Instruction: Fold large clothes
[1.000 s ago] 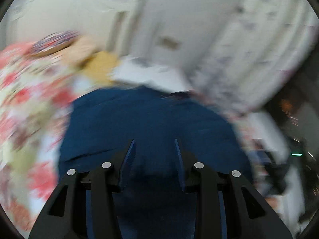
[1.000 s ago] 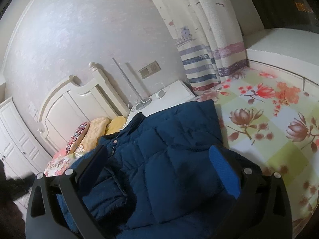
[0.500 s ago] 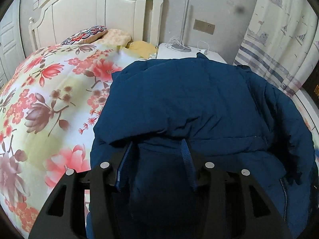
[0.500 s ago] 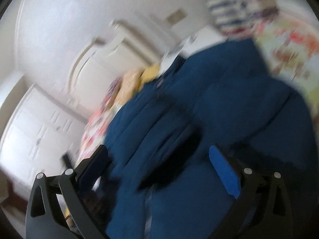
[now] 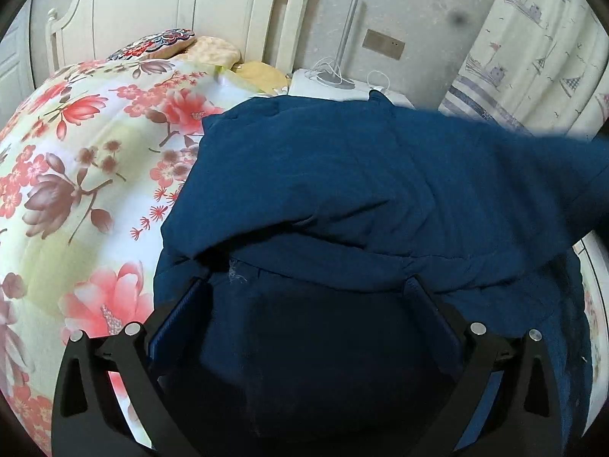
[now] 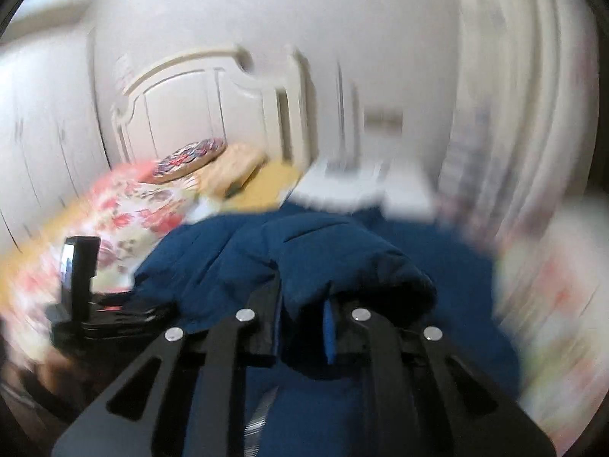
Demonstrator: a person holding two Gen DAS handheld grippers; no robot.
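Observation:
A dark blue padded jacket (image 5: 342, 175) lies spread on the flowered bedspread (image 5: 76, 175). My left gripper (image 5: 304, 285) hangs just over its near part, and its jaws are opening wide, the fabric below them and not pinched. In the blurred right wrist view my right gripper (image 6: 302, 304) is shut on a thick fold of the same jacket (image 6: 335, 255), which bunches up between the pads. On the right of the left wrist view a blurred part of the jacket (image 5: 552, 160) is lifted across. The left gripper's body (image 6: 82, 285) shows at the left of the right wrist view.
Pillows (image 5: 171, 43) lie against the white headboard (image 5: 171, 11) at the far end. A white bedside table (image 5: 335, 87) with a lamp pole and cables stands beyond the jacket. A patterned curtain (image 5: 533, 45) hangs on the right.
My left gripper's jaws went from narrow to wide and it sank toward the jacket. My right gripper went from open to shut on a fold and swung across while rolling.

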